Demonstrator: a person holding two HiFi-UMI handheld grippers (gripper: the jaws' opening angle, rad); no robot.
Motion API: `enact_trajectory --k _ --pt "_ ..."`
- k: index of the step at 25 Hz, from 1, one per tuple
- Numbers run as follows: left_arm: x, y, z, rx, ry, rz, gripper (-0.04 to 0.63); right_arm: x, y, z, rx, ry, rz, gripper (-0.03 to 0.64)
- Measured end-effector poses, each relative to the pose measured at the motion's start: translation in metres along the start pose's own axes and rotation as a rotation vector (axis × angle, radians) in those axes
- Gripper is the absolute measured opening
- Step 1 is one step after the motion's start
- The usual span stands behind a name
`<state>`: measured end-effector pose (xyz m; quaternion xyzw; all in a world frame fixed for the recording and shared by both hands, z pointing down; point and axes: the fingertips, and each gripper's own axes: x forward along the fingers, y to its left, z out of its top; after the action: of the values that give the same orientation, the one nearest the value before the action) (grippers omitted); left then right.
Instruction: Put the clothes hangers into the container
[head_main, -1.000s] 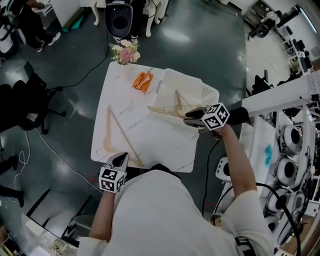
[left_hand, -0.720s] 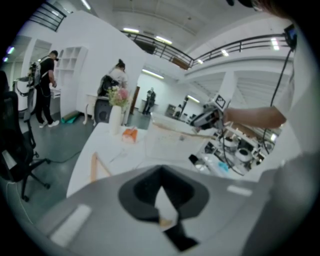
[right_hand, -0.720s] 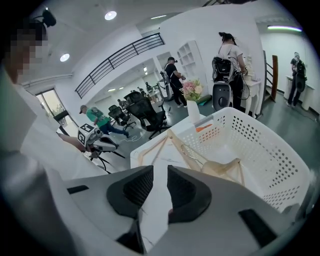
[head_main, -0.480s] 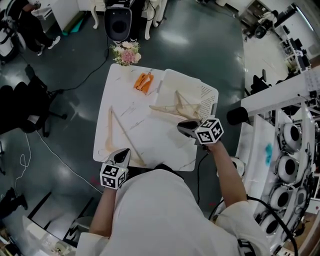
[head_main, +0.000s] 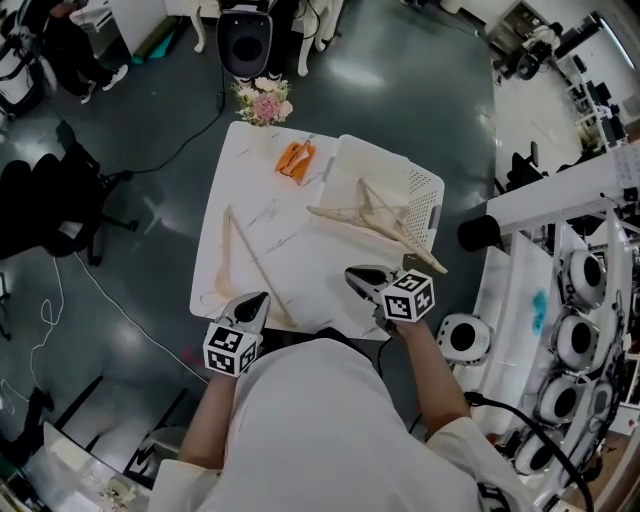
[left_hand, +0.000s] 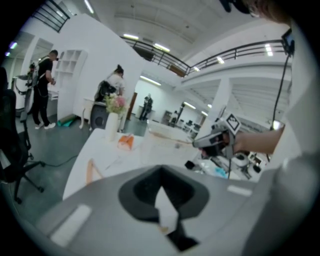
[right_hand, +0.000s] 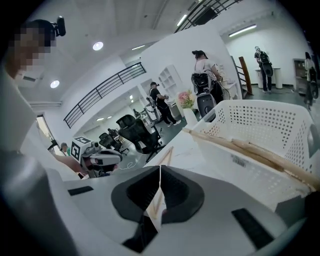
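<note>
One wooden hanger (head_main: 372, 213) lies across the white basket (head_main: 425, 190) at the table's right, one arm jutting over the near rim; the right gripper view shows it on the rim (right_hand: 260, 150). A second hanger (head_main: 243, 262) lies flat on the white table (head_main: 310, 270), left side. My right gripper (head_main: 358, 276) hovers at the near table edge, short of the basket; its jaws have just been closing and are now shut with nothing between them (right_hand: 159, 192). My left gripper (head_main: 256, 303) is shut and empty (left_hand: 161, 200) above the near end of the table hanger.
An orange object (head_main: 293, 160) and a vase of flowers (head_main: 263, 103) stand at the table's far edge. An office chair (head_main: 60, 215) is left of the table, white machinery (head_main: 580, 300) to the right. People stand in the background.
My right gripper has let go of the hanger at the basket, drawn back toward the near table edge and shut. That hanger now rests across the basket. The left gripper has hardly moved.
</note>
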<state>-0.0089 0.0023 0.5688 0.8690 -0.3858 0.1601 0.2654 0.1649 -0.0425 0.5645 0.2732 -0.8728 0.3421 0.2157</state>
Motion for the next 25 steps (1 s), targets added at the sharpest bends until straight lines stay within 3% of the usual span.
enact_trajectory --k 9,14,25 --pt "0.001 -0.012 0.002 0.032 -0.022 -0.02 0.0 0.009 0.01 -0.019 -0.011 0.029 0.009 0.008" --pt "0.001 -0.017 0.005 0.007 -0.047 -0.009 0.001 0.008 0.007 -0.023 -0.018 0.035 0.01 0.008" --pt "0.0 -0.016 -0.011 -0.04 -0.042 0.103 0.002 0.018 0.004 -0.025 -0.057 0.06 0.07 0.008"
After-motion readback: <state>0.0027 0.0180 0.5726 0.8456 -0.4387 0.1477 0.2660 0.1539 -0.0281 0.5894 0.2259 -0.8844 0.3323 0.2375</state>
